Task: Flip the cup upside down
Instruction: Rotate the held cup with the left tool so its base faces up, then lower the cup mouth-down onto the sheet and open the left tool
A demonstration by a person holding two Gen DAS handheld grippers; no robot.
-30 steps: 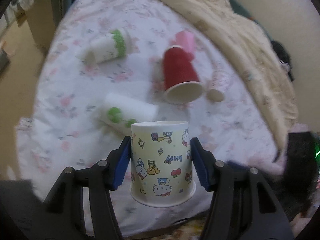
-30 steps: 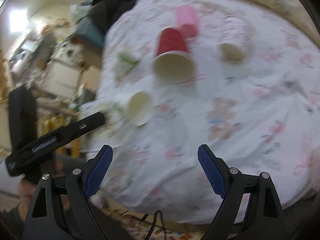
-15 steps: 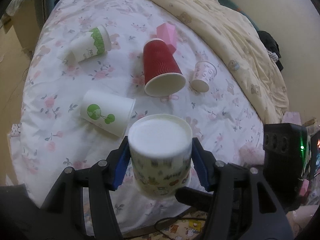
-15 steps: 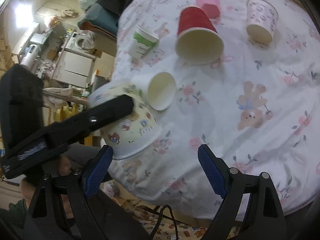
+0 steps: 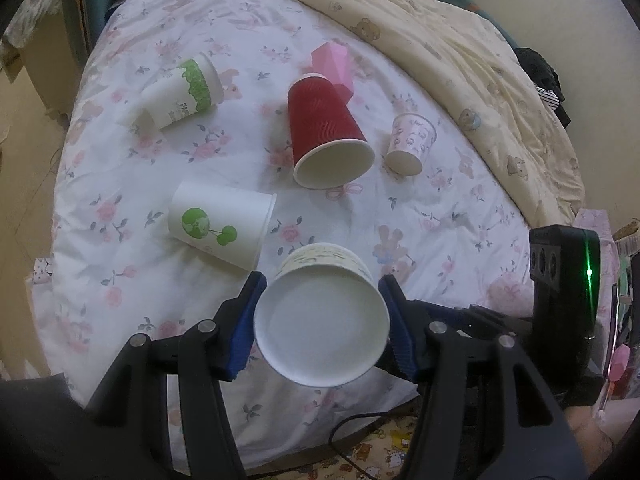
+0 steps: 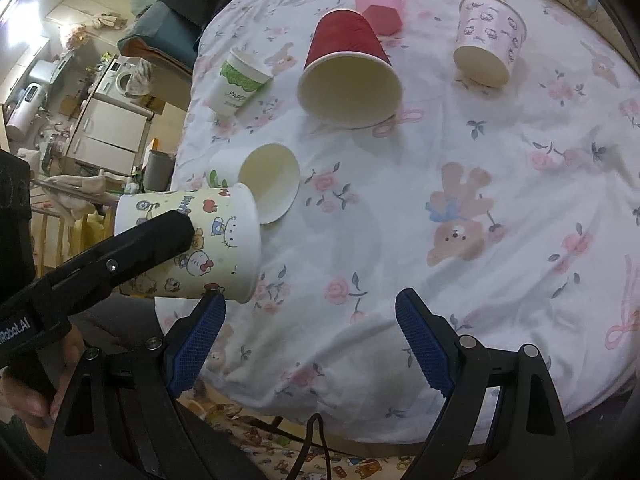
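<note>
Thin paper, so the cartoon-print cup [image 5: 322,316] should be light and easily crushed; the left tongs [image 5: 320,328] pinch its sidewall, holding it tilted above the bed [image 5: 420,216]; gentle mid-wall pressure suits; the right tongs [image 6: 310,344] gape, holding nothing.

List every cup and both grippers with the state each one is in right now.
Cartoon cup: held off the bed, tilted sideways.
Left gripper: shut on cartoon cup.
Right gripper: open, holding nothing.
Red cup: on its side.
Tree-print cup: on its side.
Green-band cup: on its side.
Small pink-print cup: on its side.
</note>
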